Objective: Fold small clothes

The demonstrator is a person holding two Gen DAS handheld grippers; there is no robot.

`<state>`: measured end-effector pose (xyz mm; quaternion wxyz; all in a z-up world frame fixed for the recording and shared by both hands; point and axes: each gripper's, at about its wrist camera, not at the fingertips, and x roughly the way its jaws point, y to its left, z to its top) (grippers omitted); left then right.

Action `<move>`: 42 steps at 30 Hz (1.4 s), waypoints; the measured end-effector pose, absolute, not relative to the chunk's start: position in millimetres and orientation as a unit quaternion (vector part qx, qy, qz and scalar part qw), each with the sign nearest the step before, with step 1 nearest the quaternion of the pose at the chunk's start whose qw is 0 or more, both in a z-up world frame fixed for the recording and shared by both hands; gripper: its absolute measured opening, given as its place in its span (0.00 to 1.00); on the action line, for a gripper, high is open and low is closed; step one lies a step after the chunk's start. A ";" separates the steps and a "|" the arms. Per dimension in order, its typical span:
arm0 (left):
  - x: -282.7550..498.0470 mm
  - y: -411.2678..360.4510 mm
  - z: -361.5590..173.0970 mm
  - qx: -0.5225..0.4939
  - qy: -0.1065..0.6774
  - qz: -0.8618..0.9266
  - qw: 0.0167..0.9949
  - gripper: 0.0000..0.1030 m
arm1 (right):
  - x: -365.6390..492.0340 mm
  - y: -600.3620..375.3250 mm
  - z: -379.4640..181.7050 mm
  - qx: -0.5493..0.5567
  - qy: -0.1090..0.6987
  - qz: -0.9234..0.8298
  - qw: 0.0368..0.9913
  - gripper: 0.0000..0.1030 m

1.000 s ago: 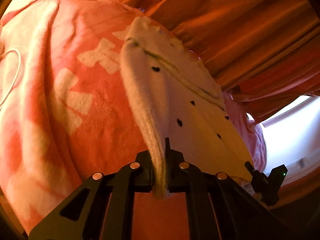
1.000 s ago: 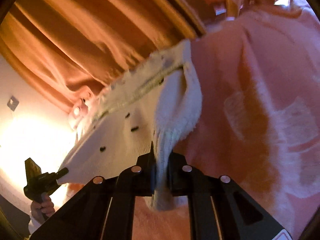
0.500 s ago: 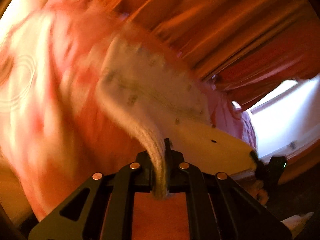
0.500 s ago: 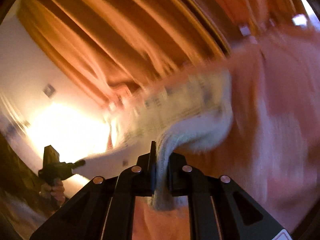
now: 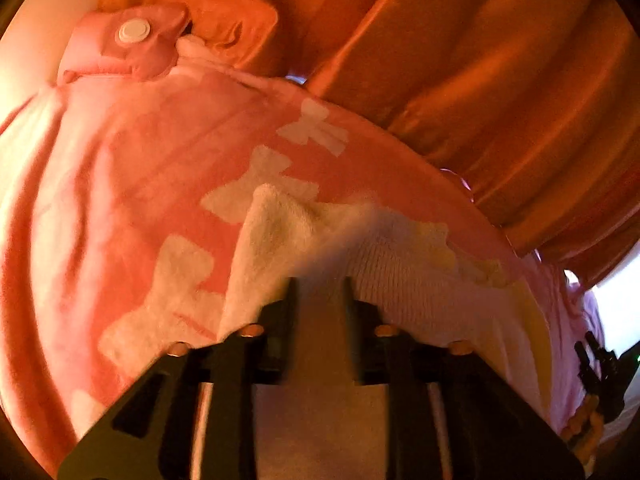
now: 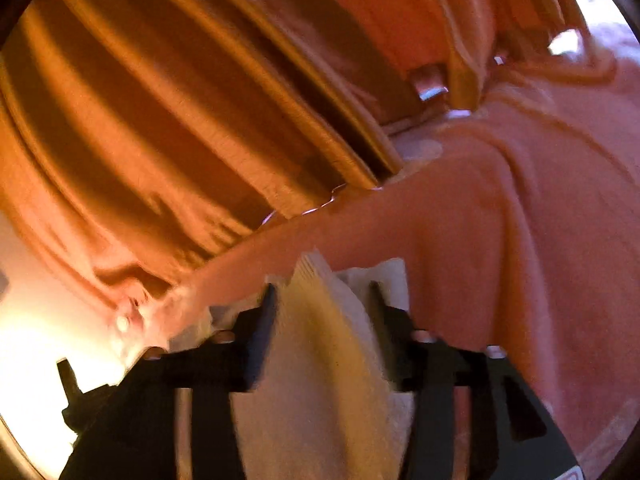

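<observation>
A small cream fleece garment [image 5: 400,272] lies folded on the pink blanket with white bows [image 5: 120,184]. My left gripper [image 5: 319,284] is open, its jaws apart with the cream cloth loose between and under them. In the right wrist view the same garment [image 6: 320,360] passes between the spread jaws of my right gripper [image 6: 322,288], which is open; the view is blurred. The right gripper also shows at the far right edge of the left wrist view [image 5: 600,364].
Orange curtains [image 5: 460,60] hang behind the bed. A pink pillow with a white button [image 5: 132,40] lies at the blanket's far left. Bright window light shows at the lower left of the right wrist view [image 6: 36,344].
Both grippers were shut on the garment's edge, holding it up; they swung it over and down, and now both stand open with the cloth lying folded on the blanket.
</observation>
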<state>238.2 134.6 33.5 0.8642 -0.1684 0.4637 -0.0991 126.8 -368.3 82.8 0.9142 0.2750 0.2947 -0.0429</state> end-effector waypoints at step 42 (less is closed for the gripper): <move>299.3 108.4 4.0 -0.155 0.489 -0.123 0.850 0.09 | 195.6 -360.1 21.0 0.242 0.443 -0.009 0.863 0.29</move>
